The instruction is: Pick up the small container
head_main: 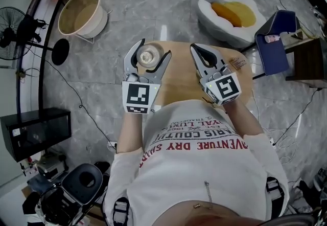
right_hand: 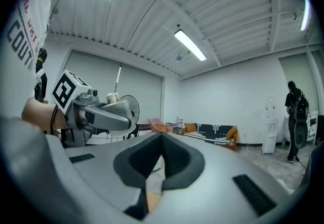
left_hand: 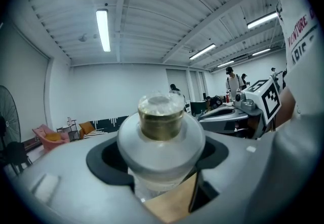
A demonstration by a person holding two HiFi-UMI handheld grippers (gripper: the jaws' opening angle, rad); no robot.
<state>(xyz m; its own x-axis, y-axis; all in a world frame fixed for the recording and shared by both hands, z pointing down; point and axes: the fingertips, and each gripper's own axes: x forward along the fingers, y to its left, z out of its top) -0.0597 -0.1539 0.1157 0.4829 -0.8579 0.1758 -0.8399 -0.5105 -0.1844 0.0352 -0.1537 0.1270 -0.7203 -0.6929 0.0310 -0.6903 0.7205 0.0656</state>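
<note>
The left gripper point(head_main: 153, 50) is clamped on the small container point(head_main: 146, 57), a clear round jar with a gold neck. Its dark pads press the jar's wide body from both sides, and the jar stands upright between them, clear of the round wooden table point(head_main: 178, 81). In the head view the jar sits over the table's far left edge, with the jaws' tips reaching past the rim over grey stone floor point(head_main: 163, 0). The right gripper point(head_main: 197, 51) is held just beside the left, apart from it and over the table's far side. Its jaws are together with nothing between them, and only a thin slit shows in the right gripper view. Bare wood lies between the two grippers and runs to the right rim. Beyond the table a broad strip of floor is open, bounded at far left by a cream tub point(head_main: 82, 12) and at far right by a white beanbag point(head_main: 230, 13) with an orange cushion. A standing fan point(head_main: 13, 28) and a black cabinet point(head_main: 36, 130) line the left side, well apart from the table, and a blue chair point(head_main: 276, 41) stands near its right edge.
</note>
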